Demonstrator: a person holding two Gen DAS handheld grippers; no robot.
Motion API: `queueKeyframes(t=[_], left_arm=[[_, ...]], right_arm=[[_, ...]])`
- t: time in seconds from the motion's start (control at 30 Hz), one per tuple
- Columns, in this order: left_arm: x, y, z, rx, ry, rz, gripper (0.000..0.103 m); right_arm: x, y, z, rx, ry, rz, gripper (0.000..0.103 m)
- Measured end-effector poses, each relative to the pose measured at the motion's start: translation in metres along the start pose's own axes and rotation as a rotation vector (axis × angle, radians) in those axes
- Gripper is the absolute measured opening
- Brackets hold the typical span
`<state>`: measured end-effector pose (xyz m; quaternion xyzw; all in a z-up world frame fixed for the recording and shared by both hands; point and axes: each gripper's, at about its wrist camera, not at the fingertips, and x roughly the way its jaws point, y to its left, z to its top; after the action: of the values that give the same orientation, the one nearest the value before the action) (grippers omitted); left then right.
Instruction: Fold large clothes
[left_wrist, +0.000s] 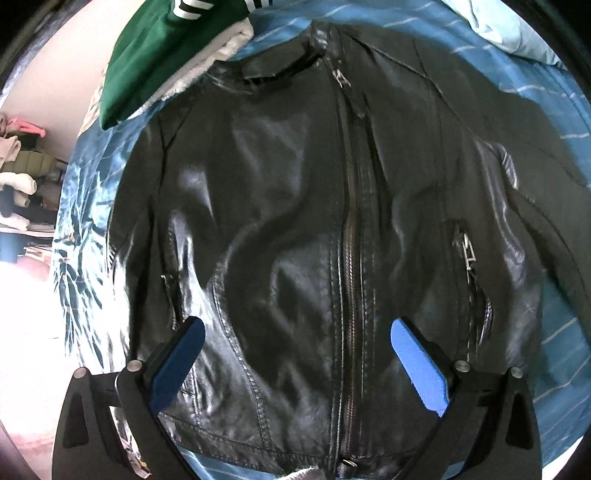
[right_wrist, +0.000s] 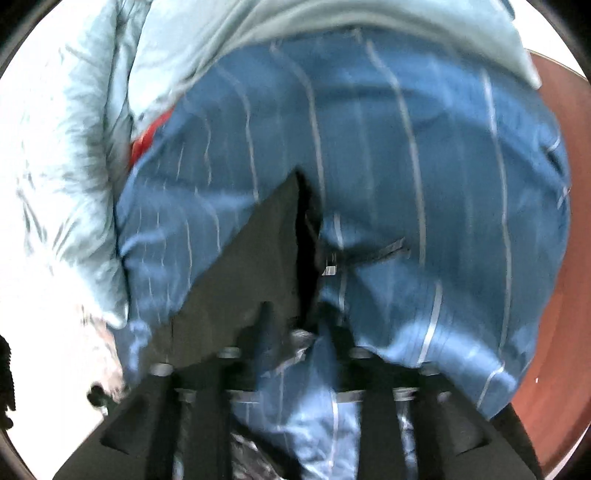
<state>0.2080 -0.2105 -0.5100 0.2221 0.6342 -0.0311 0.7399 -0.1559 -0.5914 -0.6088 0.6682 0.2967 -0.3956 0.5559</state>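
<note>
A black leather jacket (left_wrist: 295, 206) lies flat and front up on a blue striped bed cover (left_wrist: 561, 155), zipped, with its collar at the far end. My left gripper (left_wrist: 297, 326) hovers over the jacket's lower front near the hem, open, its blue pads (left_wrist: 413, 362) wide apart with nothing between them. In the blurred right wrist view, a dark sleeve end (right_wrist: 251, 266) of the jacket lies on the cover (right_wrist: 424, 184). My right gripper (right_wrist: 295, 332) is just above that sleeve end. Its fingers stand apart, and only bedding shows in the gap.
A folded green garment with white stripes (left_wrist: 159, 48) sits by the jacket's left shoulder. Pale blue bedding (right_wrist: 92, 147) is heaped at the left, with something red (right_wrist: 151, 136) under it. Reddish-brown flooring (right_wrist: 554, 295) shows past the bed's right edge. Shelves of clothes (left_wrist: 22, 173) stand far left.
</note>
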Motion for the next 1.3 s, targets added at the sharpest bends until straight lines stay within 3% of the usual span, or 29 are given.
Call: queueKeyframes(t=[0.03, 0.2, 0.3, 0.37, 0.4, 0.43, 0.57, 0.7, 0.9, 1.1, 1.3], left_arm=[[0.002, -0.002, -0.001, -0.002, 0.003, 0.000, 0.103], [0.018, -0.011, -0.003, -0.018, 0.042, -0.009, 0.103], [0.021, -0.014, -0.001, -0.024, 0.044, -0.014, 0.103], [0.021, -0.014, 0.000, -0.017, 0.035, -0.010, 0.103], [0.021, -0.013, 0.001, -0.015, 0.027, -0.010, 0.103], [0.021, -0.014, 0.002, -0.014, 0.022, -0.009, 0.103], [0.019, -0.009, 0.005, -0.015, 0.005, -0.006, 0.103], [0.010, 0.005, 0.006, -0.053, -0.007, -0.041, 0.103], [-0.002, 0.038, 0.005, -0.120, -0.039, -0.077, 0.103], [0.006, 0.110, 0.009, -0.269, -0.070, -0.046, 0.103], [0.032, 0.203, -0.005, -0.412, -0.075, 0.030, 0.103]], right_arm=[[0.004, -0.003, -0.005, -0.009, 0.017, 0.014, 0.063], [0.045, -0.023, -0.017, 0.029, 0.054, 0.067, 0.064], [0.062, -0.020, -0.017, 0.060, -0.013, 0.112, 0.065], [0.065, -0.008, -0.015, 0.038, -0.062, 0.119, 0.048], [0.066, -0.004, -0.014, 0.034, -0.081, 0.121, 0.024], [0.067, 0.000, -0.011, 0.033, -0.088, 0.113, 0.017], [0.067, 0.017, 0.003, 0.049, -0.108, 0.129, 0.009], [0.035, 0.053, 0.008, -0.017, -0.135, 0.189, 0.006], [-0.022, 0.158, -0.013, -0.219, -0.140, 0.317, 0.005], [-0.022, 0.284, -0.090, -0.509, -0.038, 0.376, 0.005], [0.053, 0.368, -0.212, -0.798, 0.129, 0.359, 0.005]])
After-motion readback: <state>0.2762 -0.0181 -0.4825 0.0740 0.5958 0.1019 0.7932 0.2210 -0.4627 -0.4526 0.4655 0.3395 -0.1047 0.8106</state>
